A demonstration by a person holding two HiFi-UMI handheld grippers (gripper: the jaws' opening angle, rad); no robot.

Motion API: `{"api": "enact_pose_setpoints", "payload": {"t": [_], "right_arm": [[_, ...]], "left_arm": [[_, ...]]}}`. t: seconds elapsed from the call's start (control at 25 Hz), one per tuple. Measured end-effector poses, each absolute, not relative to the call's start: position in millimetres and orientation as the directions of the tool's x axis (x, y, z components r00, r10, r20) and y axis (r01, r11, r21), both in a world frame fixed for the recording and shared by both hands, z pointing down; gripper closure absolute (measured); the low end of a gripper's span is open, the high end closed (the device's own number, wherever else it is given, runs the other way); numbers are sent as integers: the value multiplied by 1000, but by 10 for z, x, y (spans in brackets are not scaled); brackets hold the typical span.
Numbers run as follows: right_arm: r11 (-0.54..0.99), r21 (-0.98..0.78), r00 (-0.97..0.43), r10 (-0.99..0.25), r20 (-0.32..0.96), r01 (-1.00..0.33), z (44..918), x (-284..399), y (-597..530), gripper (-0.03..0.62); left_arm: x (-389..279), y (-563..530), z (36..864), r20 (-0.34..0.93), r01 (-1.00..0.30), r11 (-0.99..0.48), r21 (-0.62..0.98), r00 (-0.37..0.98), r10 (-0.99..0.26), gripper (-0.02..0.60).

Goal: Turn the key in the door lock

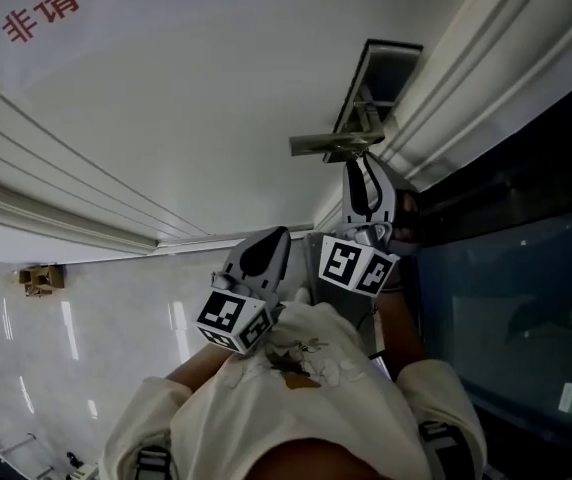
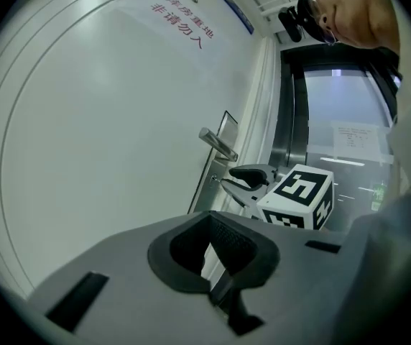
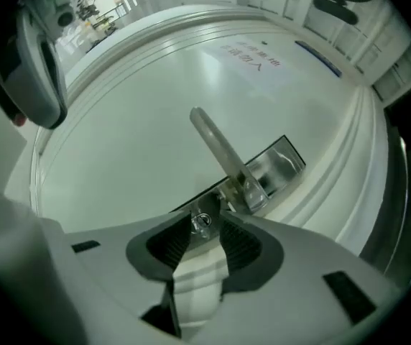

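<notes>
The white door carries a silver lever handle on a metal lock plate. Below the handle sits the small round silver lock cylinder; I cannot make out a key's shape on it. My right gripper is open, with its dark pads on either side of the cylinder and a gap to each. From above, the right gripper points at the handle. My left gripper hangs back from the door, its pads together on nothing, and sits beside the right one in the head view.
A moulded white door frame runs along the right of the door, with a dark glass panel beyond it. A notice with red characters is stuck higher on the door. Pale glossy floor lies below.
</notes>
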State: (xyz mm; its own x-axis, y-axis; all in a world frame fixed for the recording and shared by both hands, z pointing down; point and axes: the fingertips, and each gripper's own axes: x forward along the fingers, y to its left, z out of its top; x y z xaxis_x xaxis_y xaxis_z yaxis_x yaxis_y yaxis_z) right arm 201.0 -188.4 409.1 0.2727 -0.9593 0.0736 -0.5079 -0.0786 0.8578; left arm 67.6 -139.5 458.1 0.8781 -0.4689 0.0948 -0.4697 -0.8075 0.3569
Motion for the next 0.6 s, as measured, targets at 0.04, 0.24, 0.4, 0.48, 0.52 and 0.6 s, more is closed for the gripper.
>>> {"api": "enact_pose_setpoints", "payload": {"t": [0.04, 0.24, 0.4, 0.48, 0.52, 0.6], "right_arm": [[-54, 876, 281, -955, 95, -480, 4133, 2044, -1927, 465], [6, 915, 307, -941, 142, -404, 4282, 2117, -2022, 465], [9, 929, 313, -940, 134, -369, 4315, 2141, -2077, 468], [4, 932, 321, -938, 128, -361, 4311, 2151, -2073, 488], [3, 934, 323, -938, 126, -358, 4308, 2156, -2074, 496], [2, 936, 323, -938, 123, -352, 4309, 2156, -2088, 512]], "left_arm": [[690, -1416, 4581, 92, -470, -806, 358, 877, -471, 581], [743, -1444, 4552, 81, -470, -809, 352, 877, -474, 581], [763, -1458, 4588, 91, -472, -805, 360, 876, -473, 581], [768, -1459, 4595, 96, -469, -806, 361, 879, -468, 581], [768, -1461, 4591, 95, -469, -806, 361, 878, -469, 581], [756, -1469, 4580, 90, -474, -803, 361, 875, -476, 581]]}}
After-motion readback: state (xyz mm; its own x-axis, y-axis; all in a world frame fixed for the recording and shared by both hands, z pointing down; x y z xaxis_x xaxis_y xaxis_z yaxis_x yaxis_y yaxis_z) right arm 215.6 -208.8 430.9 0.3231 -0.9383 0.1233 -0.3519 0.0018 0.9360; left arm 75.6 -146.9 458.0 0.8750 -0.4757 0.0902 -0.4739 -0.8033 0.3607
